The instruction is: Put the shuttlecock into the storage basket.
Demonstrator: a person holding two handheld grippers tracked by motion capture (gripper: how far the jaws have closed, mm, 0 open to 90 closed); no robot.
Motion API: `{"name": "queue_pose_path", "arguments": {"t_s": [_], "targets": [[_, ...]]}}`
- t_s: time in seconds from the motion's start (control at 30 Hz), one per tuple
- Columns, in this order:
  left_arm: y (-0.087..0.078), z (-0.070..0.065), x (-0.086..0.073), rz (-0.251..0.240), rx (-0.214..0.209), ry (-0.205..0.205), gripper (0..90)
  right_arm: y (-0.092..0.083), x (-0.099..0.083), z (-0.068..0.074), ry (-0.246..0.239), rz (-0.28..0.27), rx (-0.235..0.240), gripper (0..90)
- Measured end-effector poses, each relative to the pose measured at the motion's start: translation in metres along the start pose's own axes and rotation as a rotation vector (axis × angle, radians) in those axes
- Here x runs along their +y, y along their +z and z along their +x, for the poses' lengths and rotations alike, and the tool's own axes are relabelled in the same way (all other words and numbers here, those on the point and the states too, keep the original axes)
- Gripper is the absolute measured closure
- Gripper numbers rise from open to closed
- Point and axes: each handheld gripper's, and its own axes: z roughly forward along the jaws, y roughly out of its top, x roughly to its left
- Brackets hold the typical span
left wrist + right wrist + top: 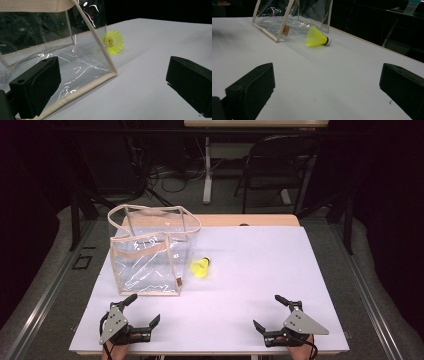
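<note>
Well beyond both spread, empty tools (139, 311) (271, 312), shuttlecock (200, 267) lies beside bag (150, 255).

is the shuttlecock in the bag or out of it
Out. The yellow shuttlecock lies on its side on the white table, just right of the clear bag, which looks empty.

Table: we note a white top (260, 270) with a wooden edge.
Bag (150, 252): clear, standing at left.
Shuttlecock (201, 267): yellow, lying just beside bag.

One clear bag (150, 255), one yellow shuttlecock (201, 267), two grippers.
</note>
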Motion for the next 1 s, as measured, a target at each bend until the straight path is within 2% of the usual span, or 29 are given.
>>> {"name": "queue_pose_path", "arguments": {"t_s": [0.5,1.0], "targets": [[0.001,-0.003,0.001,0.008,-0.003,0.007,0.0,0.001,0.001,0.002,-0.007,0.000,0.012,0.0],[0.012,-0.008,0.003,0.052,0.033,-0.019,0.0,0.004,0.001,0.003,-0.008,0.013,0.025,0.0]]}}
